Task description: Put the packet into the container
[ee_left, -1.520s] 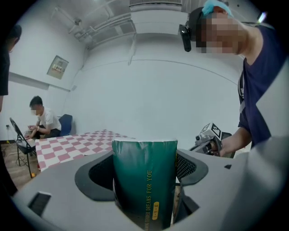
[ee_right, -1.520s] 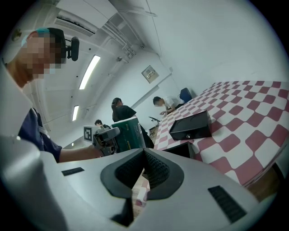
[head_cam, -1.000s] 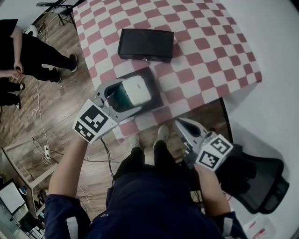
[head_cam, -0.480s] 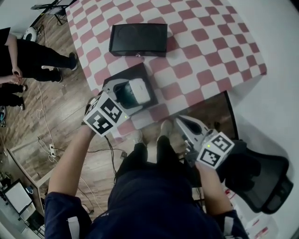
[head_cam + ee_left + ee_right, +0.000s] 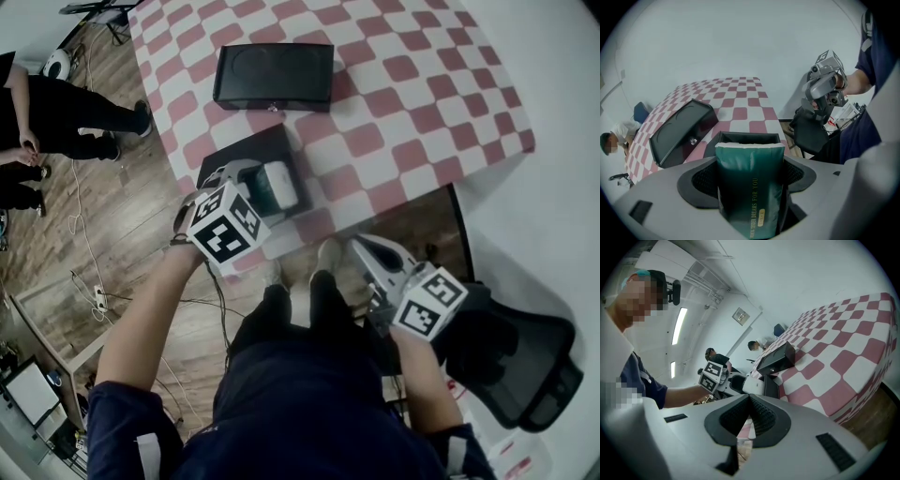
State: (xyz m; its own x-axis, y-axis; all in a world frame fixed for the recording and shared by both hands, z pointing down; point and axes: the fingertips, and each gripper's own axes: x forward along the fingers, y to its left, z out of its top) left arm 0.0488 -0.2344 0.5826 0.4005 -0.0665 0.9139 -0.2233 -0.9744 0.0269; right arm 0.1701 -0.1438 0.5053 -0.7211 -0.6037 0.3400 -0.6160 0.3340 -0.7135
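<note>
My left gripper (image 5: 265,184) is shut on a dark green packet (image 5: 278,185) with a white back, holding it upright just above the open black container (image 5: 242,156) at the table's near left corner. In the left gripper view the packet (image 5: 750,187) fills the space between the jaws of that gripper (image 5: 750,161), and the container's opening (image 5: 747,138) lies right behind it. My right gripper (image 5: 364,247) hangs off the table, below its front edge, shut and empty; in its own view the jaws of this gripper (image 5: 749,400) meet with nothing between them.
A black lid-like case (image 5: 274,77) lies farther back on the red-and-white checked table (image 5: 412,103). A black office chair (image 5: 511,361) stands at the lower right. People (image 5: 56,112) stand on the wooden floor to the left, with cables nearby.
My left gripper has shifted right and nearer over the black container, still holding the packet. The right gripper has stayed where it was.
</note>
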